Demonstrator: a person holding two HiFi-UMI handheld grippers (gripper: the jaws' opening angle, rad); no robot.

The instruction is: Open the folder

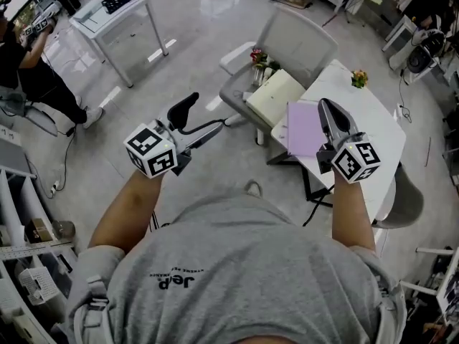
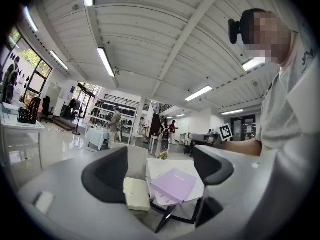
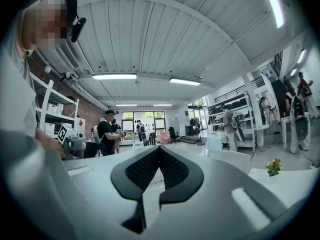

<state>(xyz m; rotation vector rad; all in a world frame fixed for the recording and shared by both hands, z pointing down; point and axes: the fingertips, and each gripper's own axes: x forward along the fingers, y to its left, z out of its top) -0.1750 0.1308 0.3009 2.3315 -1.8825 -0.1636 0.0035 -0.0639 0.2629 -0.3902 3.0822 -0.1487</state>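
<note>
A closed lilac folder [image 1: 304, 129] lies flat on the near left part of a white table [image 1: 373, 113]. My right gripper [image 1: 326, 106] hovers over the folder's right edge, its jaws pressed together with nothing between them. My left gripper [image 1: 208, 112] hangs in the air well left of the table, jaws spread wide and empty. Between those jaws, the left gripper view shows the folder [image 2: 174, 184] some way off on the table [image 2: 165, 166]. In the right gripper view the right gripper [image 3: 159, 153] is shut, and the folder is hidden.
A grey chair [image 1: 301, 45] stands against the table's left side, with a cream box [image 1: 275, 97] on its seat. Small flowers [image 1: 358, 78] sit at the table's far edge. A second table [image 1: 115, 13] and people stand farther off.
</note>
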